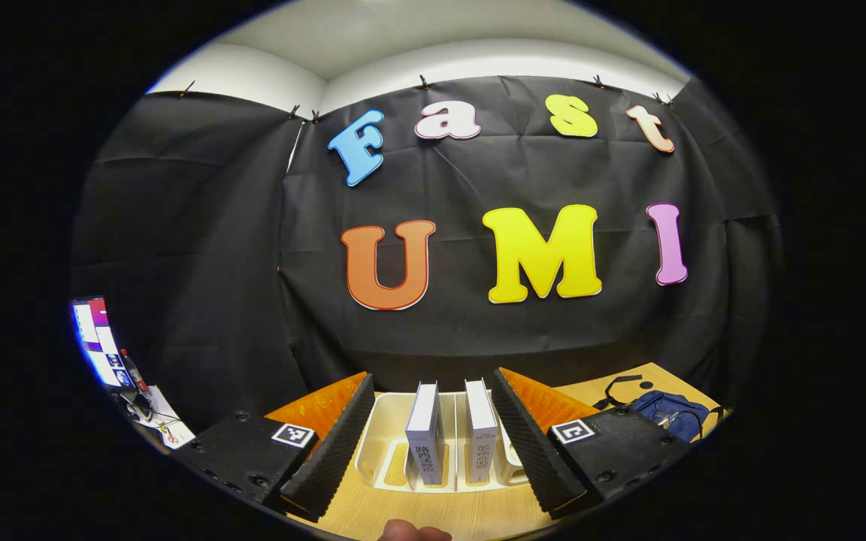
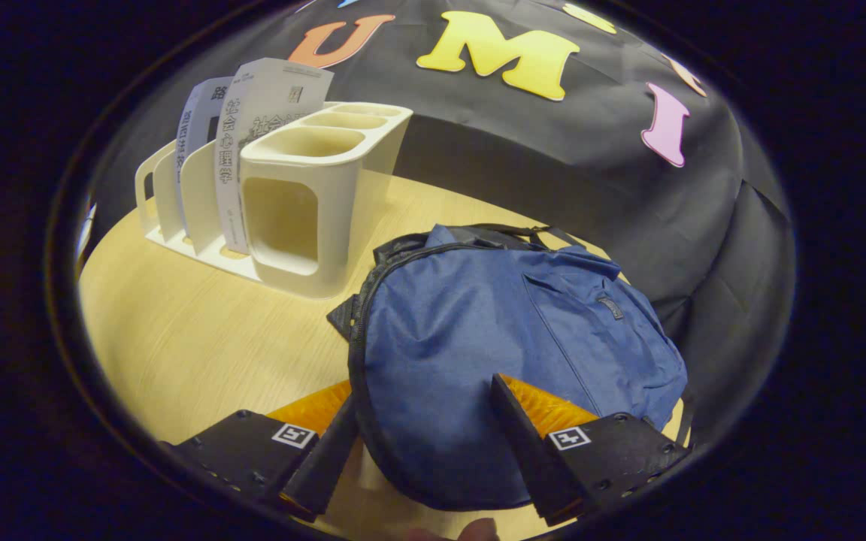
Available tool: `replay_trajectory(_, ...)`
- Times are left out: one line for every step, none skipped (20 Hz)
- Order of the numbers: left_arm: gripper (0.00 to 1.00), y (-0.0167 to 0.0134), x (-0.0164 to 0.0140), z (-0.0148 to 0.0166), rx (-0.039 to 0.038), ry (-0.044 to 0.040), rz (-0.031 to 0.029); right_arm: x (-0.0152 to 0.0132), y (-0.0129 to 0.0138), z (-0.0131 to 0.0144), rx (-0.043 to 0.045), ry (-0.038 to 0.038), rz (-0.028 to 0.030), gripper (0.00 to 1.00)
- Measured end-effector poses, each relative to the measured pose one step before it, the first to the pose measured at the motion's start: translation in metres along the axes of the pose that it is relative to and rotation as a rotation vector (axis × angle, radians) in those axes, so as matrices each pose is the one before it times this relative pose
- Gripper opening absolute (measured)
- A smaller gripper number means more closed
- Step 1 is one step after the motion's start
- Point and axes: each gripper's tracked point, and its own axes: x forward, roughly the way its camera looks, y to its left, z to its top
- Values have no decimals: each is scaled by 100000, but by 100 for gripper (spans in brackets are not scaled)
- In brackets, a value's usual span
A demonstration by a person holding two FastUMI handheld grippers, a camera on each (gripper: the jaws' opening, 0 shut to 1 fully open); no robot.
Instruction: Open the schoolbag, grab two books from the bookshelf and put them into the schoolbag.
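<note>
A cream bookshelf stands on the wooden table straight ahead of my left gripper, which is open, its fingers framing the rack from the near side without touching it. Two white books stand upright in its slots, one on the left and one on the right. In the right gripper view the blue schoolbag lies flat, its zipper running along the left edge and looking closed. My right gripper is open, hovering over the bag's near end. The bookshelf with its books stands behind the bag to the left.
The schoolbag shows at the table's right end in the left gripper view. Off the table's left end are a lit monitor and a bottle. Bare tabletop lies left of the bag. Black cloth walls close the back.
</note>
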Motion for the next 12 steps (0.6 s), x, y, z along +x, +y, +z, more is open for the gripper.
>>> replay_trajectory(98,-60,28,-81,148,91,204,9,-275,283,-496,-907,-1082,96)
replay_trajectory(98,112,-5,26,237,64,229,-84,-259,266,-201,-1019,-932,96)
replay_trajectory(98,37,140,77,189,-4,286,-52,-181,281,50,-676,-650,98)
replay_trajectory(98,77,57,-33,5,79,295,-150,-207,183,555,-644,278,92)
replay_trajectory(98,43,87,-37,-339,130,132,-191,-153,384,745,-584,267,96)
replay_trajectory(98,-97,91,-51,-378,139,-99,-185,-340,320,375,-987,-566,86)
replay_trajectory(98,-111,13,-75,-253,98,-135,-110,-506,334,-442,-839,-1649,90)
replay_trajectory(98,-142,-138,23,-84,-38,-238,-107,-419,72,-9,-523,-1224,85)
replay_trajectory(98,-179,94,70,42,-258,-234,127,-112,-59,38,569,-820,85)
replay_trajectory(98,-105,42,79,199,-326,-291,135,-188,-253,-73,1022,-1254,85)
replay_trajectory(98,46,-23,155,314,-204,-78,218,234,-15,314,1488,828,77)
replay_trajectory(98,41,1,-60,358,-133,-3,191,192,-363,57,934,-292,68)
